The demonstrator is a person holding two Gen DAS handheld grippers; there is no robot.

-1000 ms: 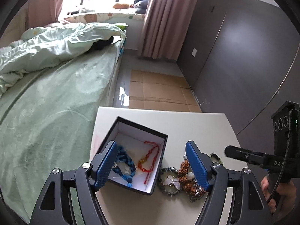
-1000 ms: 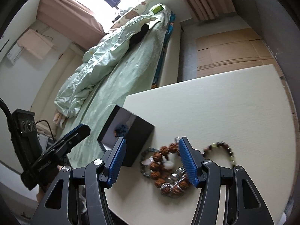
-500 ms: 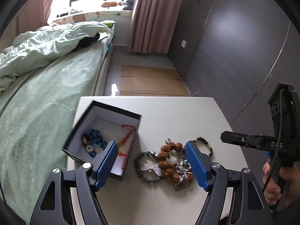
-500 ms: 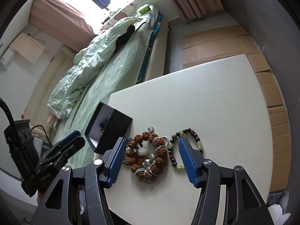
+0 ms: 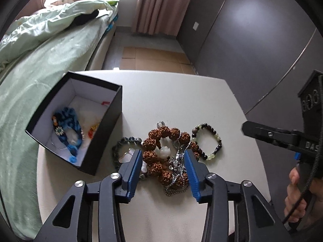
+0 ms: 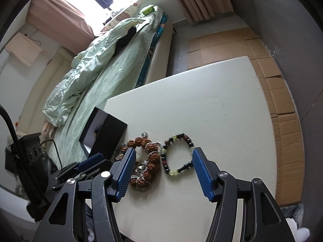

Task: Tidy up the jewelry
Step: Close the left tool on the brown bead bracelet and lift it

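An open black box (image 5: 110, 121) with a white inside stands at the left of the white table (image 5: 177, 92). A blue woven bracelet (image 5: 66, 129) and a red cord piece lie in it. My left gripper (image 5: 162, 158) is open, its fingers on either side of a brown seed-bead bracelet (image 5: 155, 166) tangled with a silver chain (image 5: 177, 163); a grey bead bracelet (image 5: 125, 143) lies left of the pile. My right gripper (image 6: 162, 161) is open around a dark and green bead bracelet (image 6: 177, 155), also in the left wrist view (image 5: 210, 141). The box shows in the right wrist view (image 6: 109, 135).
A bed with a green cover (image 5: 40, 64) runs along the table's left side. Flattened cardboard (image 6: 278, 92) lies on the floor beyond the table. A dark wall (image 5: 252, 30) stands at the right. The table's far half (image 6: 201, 100) is bare.
Both grippers have moved right and lower toward the jewelry pile. The left fingers went from straddling the box to straddling the brown beads; the right fingers now frame the dark and green bracelet.
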